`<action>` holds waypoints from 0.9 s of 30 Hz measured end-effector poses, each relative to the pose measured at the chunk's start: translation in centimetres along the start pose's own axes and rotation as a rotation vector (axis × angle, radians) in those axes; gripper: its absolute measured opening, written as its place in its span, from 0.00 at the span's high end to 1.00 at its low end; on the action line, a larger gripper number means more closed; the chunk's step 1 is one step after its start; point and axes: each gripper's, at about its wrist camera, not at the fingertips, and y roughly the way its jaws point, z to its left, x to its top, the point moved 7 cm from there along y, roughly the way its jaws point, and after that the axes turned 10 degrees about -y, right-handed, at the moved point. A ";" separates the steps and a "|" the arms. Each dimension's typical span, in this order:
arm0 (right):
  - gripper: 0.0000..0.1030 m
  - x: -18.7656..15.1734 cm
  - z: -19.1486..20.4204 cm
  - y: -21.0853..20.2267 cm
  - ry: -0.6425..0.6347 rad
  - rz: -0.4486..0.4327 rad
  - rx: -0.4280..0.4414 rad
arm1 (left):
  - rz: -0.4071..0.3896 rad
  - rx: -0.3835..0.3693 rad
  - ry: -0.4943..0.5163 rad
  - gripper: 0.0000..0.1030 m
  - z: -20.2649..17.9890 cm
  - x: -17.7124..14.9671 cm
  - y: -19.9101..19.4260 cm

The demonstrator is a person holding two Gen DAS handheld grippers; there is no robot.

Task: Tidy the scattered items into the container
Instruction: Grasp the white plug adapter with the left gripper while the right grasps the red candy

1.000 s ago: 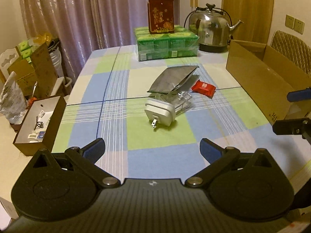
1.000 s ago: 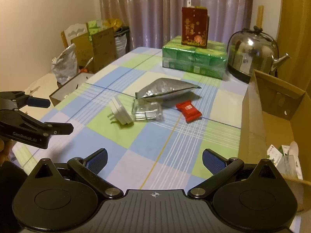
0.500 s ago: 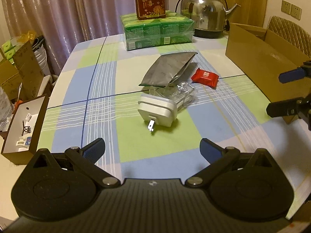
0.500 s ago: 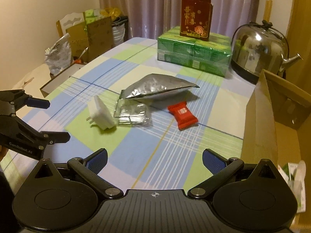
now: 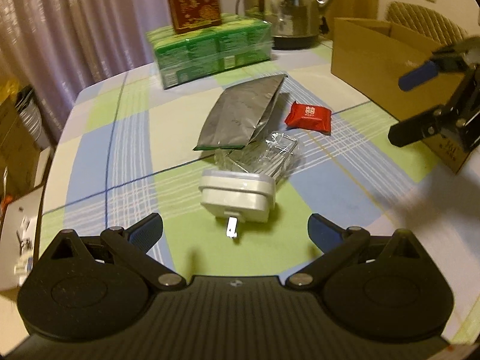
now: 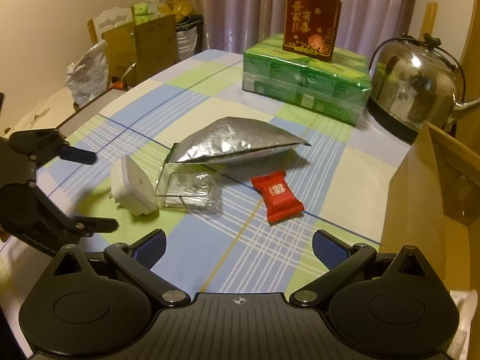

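Observation:
A white plug adapter (image 5: 237,196) (image 6: 133,187) lies on the checked tablecloth with its prongs toward my left gripper (image 5: 235,231), which is open just short of it. Behind it sit a clear plastic box (image 5: 264,157) (image 6: 189,190), a silver foil pouch (image 5: 243,118) (image 6: 234,142) and a red candy packet (image 5: 310,117) (image 6: 279,195). My right gripper (image 6: 238,246) is open above the cloth, short of the red packet. The cardboard box (image 5: 387,60) (image 6: 420,198) stands at the right table edge.
A green wrapped pack (image 6: 306,78) with a red carton (image 6: 312,18) on top and a steel kettle (image 6: 417,81) stand at the far end. Off the table's left side are a small open box (image 5: 21,234) and cardboard clutter (image 6: 141,45).
Both grippers have moved forward toward the items; the adapter now lies just ahead of my left fingers. Nothing on the table has shifted.

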 end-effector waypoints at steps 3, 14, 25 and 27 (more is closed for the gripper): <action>0.02 0.2 -0.1 0.6 -0.007 0.008 -0.004 | 0.013 -0.034 0.021 0.07 0.2 0.2 1.4; 0.02 0.4 -0.7 2.6 -0.037 0.042 -0.012 | 0.006 -0.078 0.011 0.41 0.0 0.9 4.2; 0.02 2.4 -2.0 5.6 -0.079 0.095 -0.017 | -0.044 0.000 -0.159 0.42 0.8 1.9 5.2; 0.02 2.7 -2.5 6.4 -0.100 0.121 -0.015 | -0.055 0.006 -0.174 0.42 0.7 1.9 5.3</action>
